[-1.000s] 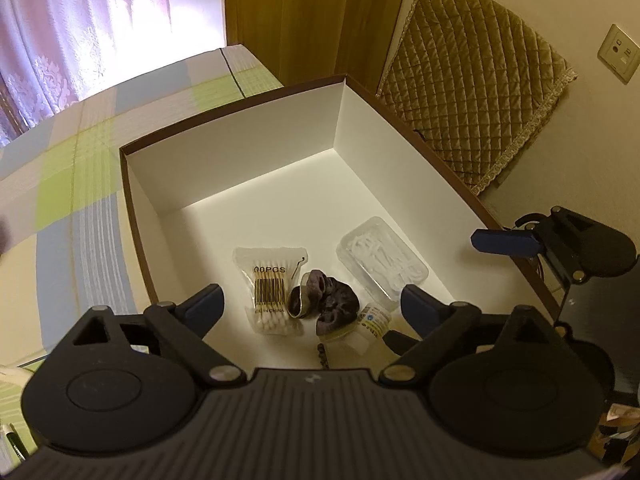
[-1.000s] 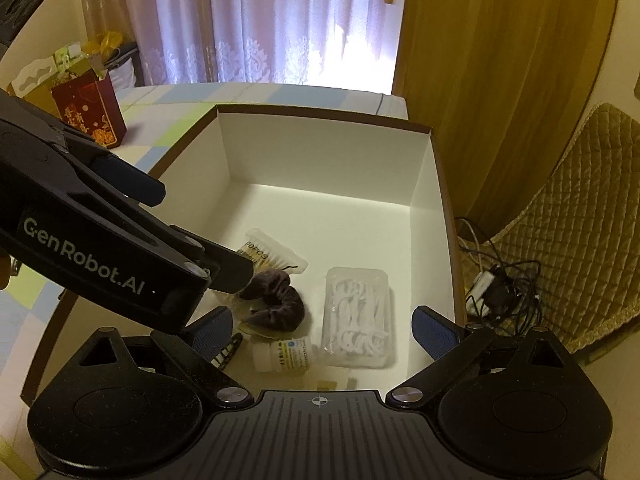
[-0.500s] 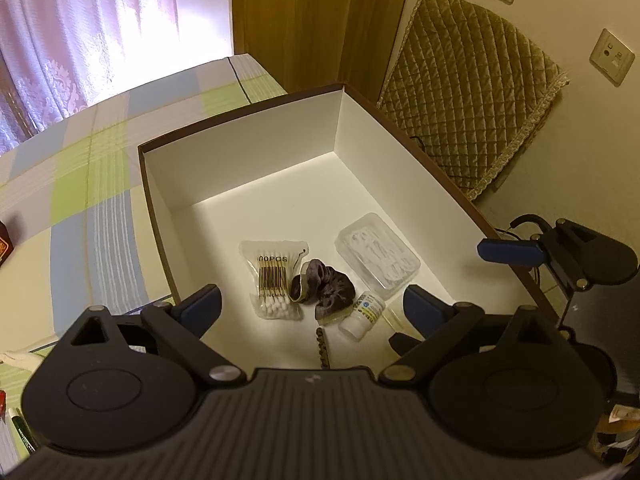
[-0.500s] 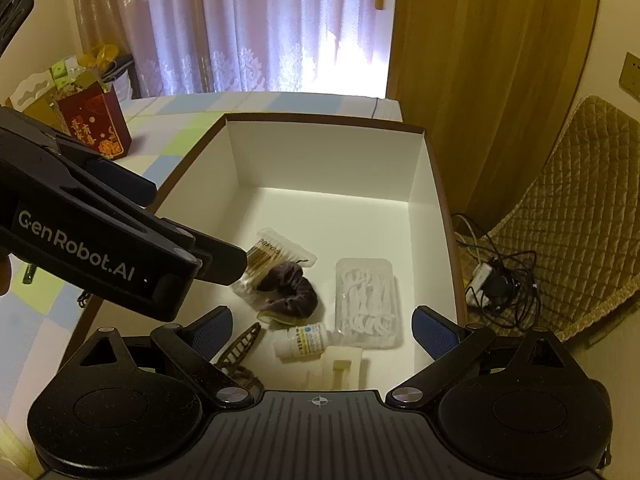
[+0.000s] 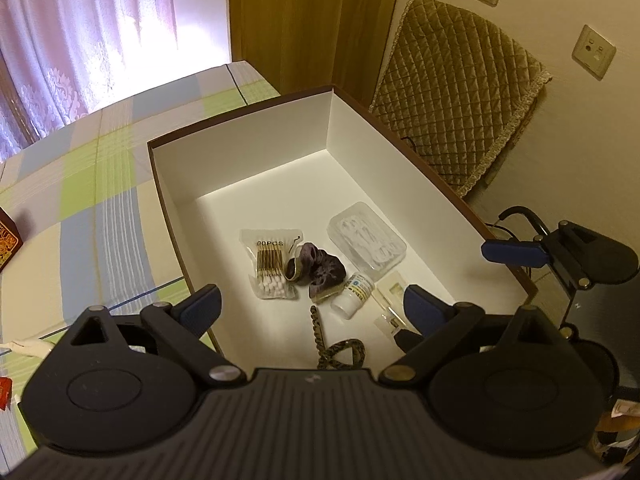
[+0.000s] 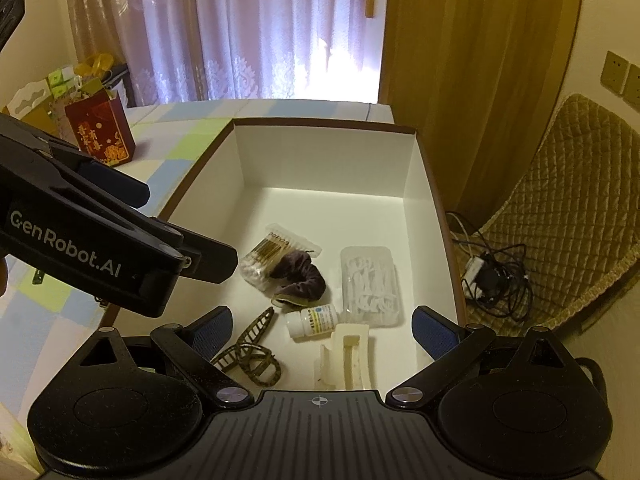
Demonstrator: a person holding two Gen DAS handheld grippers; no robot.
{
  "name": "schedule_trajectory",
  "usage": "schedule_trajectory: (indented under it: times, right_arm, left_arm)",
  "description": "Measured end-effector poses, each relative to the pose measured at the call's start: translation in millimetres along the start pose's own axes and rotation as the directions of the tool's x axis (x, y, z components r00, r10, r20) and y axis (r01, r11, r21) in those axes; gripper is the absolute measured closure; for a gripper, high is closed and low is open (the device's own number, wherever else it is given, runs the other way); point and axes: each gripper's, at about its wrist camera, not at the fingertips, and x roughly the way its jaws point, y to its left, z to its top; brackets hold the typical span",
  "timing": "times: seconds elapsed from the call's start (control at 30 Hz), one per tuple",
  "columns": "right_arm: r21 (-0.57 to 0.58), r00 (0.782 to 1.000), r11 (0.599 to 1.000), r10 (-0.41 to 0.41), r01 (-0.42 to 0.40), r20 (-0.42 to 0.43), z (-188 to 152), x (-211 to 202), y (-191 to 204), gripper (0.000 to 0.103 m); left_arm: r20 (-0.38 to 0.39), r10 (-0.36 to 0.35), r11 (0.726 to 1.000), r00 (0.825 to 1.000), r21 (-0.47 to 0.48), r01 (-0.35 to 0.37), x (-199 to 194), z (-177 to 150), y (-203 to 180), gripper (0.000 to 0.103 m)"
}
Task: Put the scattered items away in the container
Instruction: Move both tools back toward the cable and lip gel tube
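A white box with a brown rim (image 5: 248, 128) (image 6: 424, 184) stands on the checked tablecloth. Inside lie a bag of cotton swabs (image 5: 272, 264) (image 6: 264, 256), a dark scrunchie (image 5: 320, 268) (image 6: 300, 276), a clear case of floss picks (image 5: 366, 236) (image 6: 370, 284), a small white bottle (image 5: 354, 290) (image 6: 314, 320), a brown hair claw (image 5: 340, 350) (image 6: 250, 354) and a cream clip (image 6: 348, 356). My left gripper (image 5: 312, 304) hovers open above the box's near end. My right gripper (image 6: 322, 326) is open too, empty, above the near right side.
A red gift bag (image 6: 102, 132) stands on the tablecloth (image 5: 80, 200) left of the box. A quilted chair (image 5: 456, 92) (image 6: 560, 232) and tangled cables (image 6: 492, 276) are to the right, off the table. Curtains hang behind.
Both grippers have pulled back and up from the box, so more of its near end shows, with the hair claw and cream clip now in view. Both stay open.
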Motion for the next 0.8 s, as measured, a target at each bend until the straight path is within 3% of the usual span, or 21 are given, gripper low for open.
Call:
schedule_trajectory:
  times: [0.5,0.8]
  right_arm:
    - [0.039,1.000,0.999,-0.023,0.024,-0.011,-26,-31,28,0.002]
    - [0.083,1.000,0.996,-0.015,0.016,-0.022,-37,-42,51,0.002]
  left_arm:
    - [0.021,-0.052,0.998,0.998,0.029,0.052,-44,-40,3,0.007]
    - [-0.021,-0.072,0.997,0.997,0.020,0.072,-63,-79,24,0.007]
